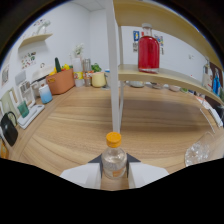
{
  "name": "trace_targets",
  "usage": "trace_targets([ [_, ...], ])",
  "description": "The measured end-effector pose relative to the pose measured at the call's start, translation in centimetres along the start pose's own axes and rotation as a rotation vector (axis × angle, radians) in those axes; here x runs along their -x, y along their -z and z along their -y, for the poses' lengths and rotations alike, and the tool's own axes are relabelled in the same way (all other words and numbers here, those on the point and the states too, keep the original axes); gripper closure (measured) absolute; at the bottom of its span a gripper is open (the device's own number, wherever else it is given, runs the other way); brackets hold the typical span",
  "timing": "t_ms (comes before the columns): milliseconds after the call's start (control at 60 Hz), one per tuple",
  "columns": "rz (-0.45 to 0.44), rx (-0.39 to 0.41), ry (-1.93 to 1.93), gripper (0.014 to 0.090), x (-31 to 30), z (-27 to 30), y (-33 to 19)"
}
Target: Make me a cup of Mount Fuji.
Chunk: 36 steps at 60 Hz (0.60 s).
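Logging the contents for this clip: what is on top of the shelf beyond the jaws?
A bottle of red liquid with a clear stopper stands on the wooden shelf. The small orange-capped bottle between the jaws is below it, not on it. The shelf's far end is cut off.

Single view, gripper-mounted, wide-angle. Faces forward along both fingers (pixel 95 172), low over a wooden counter (pixel 150 125). Very near: bottle (pixel 113 157) between the fingers. Beyond: shelf post (pixel 114 70), back wall (pixel 70 30). No second view.
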Motion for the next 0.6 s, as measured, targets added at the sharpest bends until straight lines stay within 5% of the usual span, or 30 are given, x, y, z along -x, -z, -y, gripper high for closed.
trace_targets([
  [50, 0.009, 0.011, 0.014, 0.0652, 0.2, -0.4, 0.3],
  [167, 0.041, 0.028, 0.03, 0.046, 0.7, -0.9, 1.0],
  [217, 0.057, 0.03, 0.025, 0.0209, 0.8, -0.8, 1.6],
  [317, 0.083, 0.007, 0.015, 0.0193, 0.5, 0.7, 3.8],
  [600, 0.078, -0.218, 0.038, 0.0188, -6.5, 7.3, 13.6],
])
